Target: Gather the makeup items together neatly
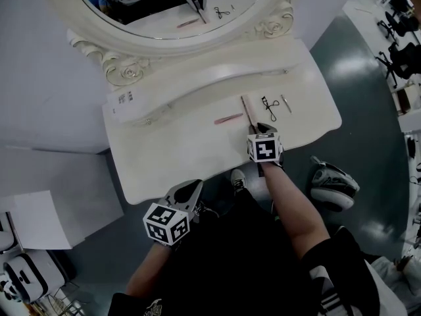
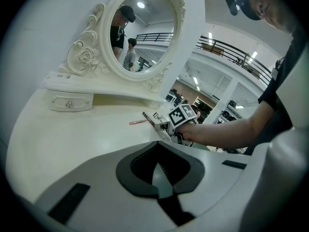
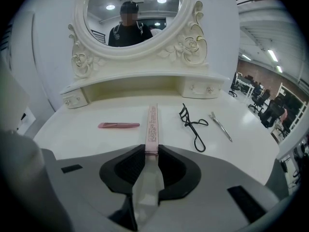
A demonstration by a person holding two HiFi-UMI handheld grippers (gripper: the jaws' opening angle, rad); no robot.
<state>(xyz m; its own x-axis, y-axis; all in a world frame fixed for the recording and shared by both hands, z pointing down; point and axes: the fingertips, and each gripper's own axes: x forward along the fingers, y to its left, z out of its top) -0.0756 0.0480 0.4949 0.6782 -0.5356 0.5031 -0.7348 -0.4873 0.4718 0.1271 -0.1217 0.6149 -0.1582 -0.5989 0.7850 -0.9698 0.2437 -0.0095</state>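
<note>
On the white vanity table (image 1: pixel 164 166) my right gripper (image 1: pixel 258 129) is shut on the near end of a slim pink box (image 3: pixel 152 127), which points away toward the mirror. A clear wrapper tail trails back between the jaws. Left of the box lies a short pink stick (image 3: pixel 119 125). To the box's right lie a black eyelash curler (image 3: pixel 194 129) and, beyond it, a metal hair clip (image 3: pixel 221 127). My left gripper (image 1: pixel 192 189) hangs off the table's front edge with its jaws together and nothing in them. From the left gripper view the pink box (image 2: pixel 148 118) and pink stick (image 2: pixel 138 122) lie far across the tabletop.
An oval mirror (image 1: pixel 171 5) in an ornate white frame rises behind a raised shelf with small drawers (image 3: pixel 75 99) at both ends. A label (image 1: pixel 123 99) lies on the shelf's left end. On the floor are a shoe (image 1: pixel 332 184) at right and white boxes (image 1: pixel 39 219) at left.
</note>
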